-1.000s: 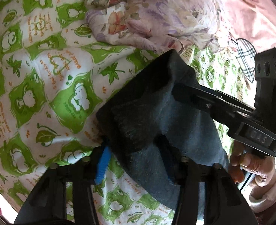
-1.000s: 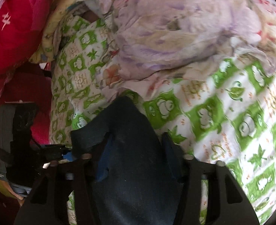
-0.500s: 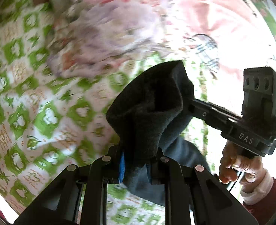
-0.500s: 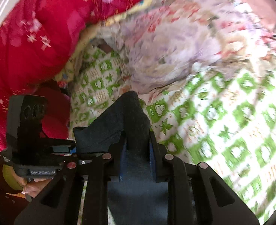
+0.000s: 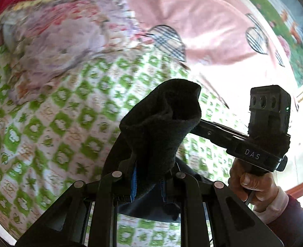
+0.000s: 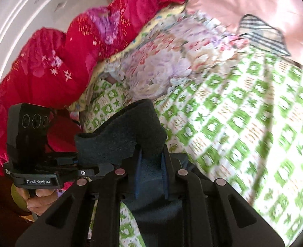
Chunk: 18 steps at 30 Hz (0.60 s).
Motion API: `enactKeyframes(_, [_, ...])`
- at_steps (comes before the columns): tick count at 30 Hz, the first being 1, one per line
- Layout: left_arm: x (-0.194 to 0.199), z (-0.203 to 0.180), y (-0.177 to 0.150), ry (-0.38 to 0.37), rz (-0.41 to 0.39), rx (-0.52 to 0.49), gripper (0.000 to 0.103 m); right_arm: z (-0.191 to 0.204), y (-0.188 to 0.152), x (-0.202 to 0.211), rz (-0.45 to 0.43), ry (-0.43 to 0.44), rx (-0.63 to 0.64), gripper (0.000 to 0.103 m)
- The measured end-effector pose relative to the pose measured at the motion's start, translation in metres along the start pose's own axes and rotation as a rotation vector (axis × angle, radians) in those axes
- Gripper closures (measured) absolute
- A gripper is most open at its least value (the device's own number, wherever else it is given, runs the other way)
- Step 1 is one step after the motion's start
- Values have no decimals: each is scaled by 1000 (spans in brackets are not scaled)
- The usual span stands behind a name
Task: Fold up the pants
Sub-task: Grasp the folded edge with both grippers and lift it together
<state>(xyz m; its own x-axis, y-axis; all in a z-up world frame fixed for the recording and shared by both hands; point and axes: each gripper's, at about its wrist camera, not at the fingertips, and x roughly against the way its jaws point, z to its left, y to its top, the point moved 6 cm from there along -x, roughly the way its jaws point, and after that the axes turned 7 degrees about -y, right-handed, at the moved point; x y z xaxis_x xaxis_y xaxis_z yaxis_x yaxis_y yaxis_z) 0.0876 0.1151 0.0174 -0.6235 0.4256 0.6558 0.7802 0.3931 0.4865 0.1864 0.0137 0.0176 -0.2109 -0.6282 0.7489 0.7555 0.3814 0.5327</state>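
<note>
The dark navy pants [image 5: 159,123] hang bunched between my two grippers above the green-and-white patterned bed sheet [image 5: 54,127]. My left gripper [image 5: 148,185] is shut on one part of the fabric, which rises in a fold in front of it. My right gripper [image 6: 151,175] is shut on another part of the pants [image 6: 122,142]. In the left wrist view the right gripper [image 5: 194,126] comes in from the right, its tips hidden in the cloth. In the right wrist view the left gripper [image 6: 77,161] comes in from the left.
A crumpled floral cloth [image 5: 54,41] lies on the sheet farther back. A pink blanket with checked hearts [image 5: 203,20] lies at the back right. A red quilt [image 6: 58,61] is piled along the white wall [image 6: 17,6].
Both grippers have closed on the pants and lifted them up off the sheet. The views have risen and tilted, so more of the bed and wall shows.
</note>
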Motion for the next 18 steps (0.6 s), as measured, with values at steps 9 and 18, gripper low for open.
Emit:
enactKeyframes(9, [-19, -66, -24, -66, 53, -96, 86, -32, -34, 63, -79, -51, -86, 85])
enactKeyframes(18, [-47, -123, -56, -94, 117, -198, 86, -61, -74, 110, -132, -101, -172, 85])
